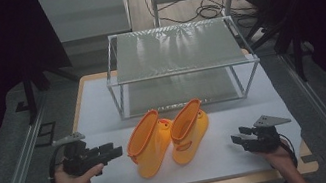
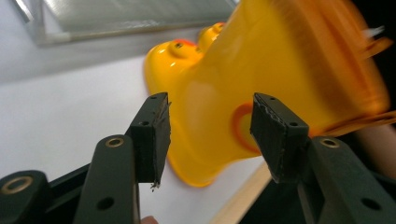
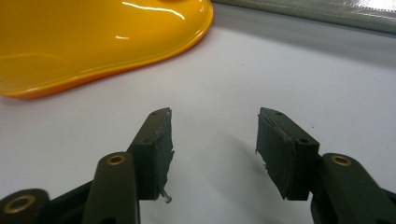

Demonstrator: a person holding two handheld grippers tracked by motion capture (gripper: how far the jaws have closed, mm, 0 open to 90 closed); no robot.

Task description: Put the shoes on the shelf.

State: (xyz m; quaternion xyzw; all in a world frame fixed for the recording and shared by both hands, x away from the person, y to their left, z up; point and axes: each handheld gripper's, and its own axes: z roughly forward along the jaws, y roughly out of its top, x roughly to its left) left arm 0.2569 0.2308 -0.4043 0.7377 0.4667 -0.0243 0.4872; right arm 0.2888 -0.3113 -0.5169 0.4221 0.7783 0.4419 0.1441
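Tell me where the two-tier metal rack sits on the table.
In the high view the metal rack stands at the far middle of the white table, right behind the two yellow boots, which lie between it and the person's hands.

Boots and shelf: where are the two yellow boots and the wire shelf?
left boot (image 1: 149, 144), high view, on its shaft.
right boot (image 1: 189, 132), high view, on its shaft.
wire shelf (image 1: 182, 70), high view, on its top front rail.

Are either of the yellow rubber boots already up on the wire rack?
No, both yellow rubber boots lie on the white table surface in front of the metal wire rack.
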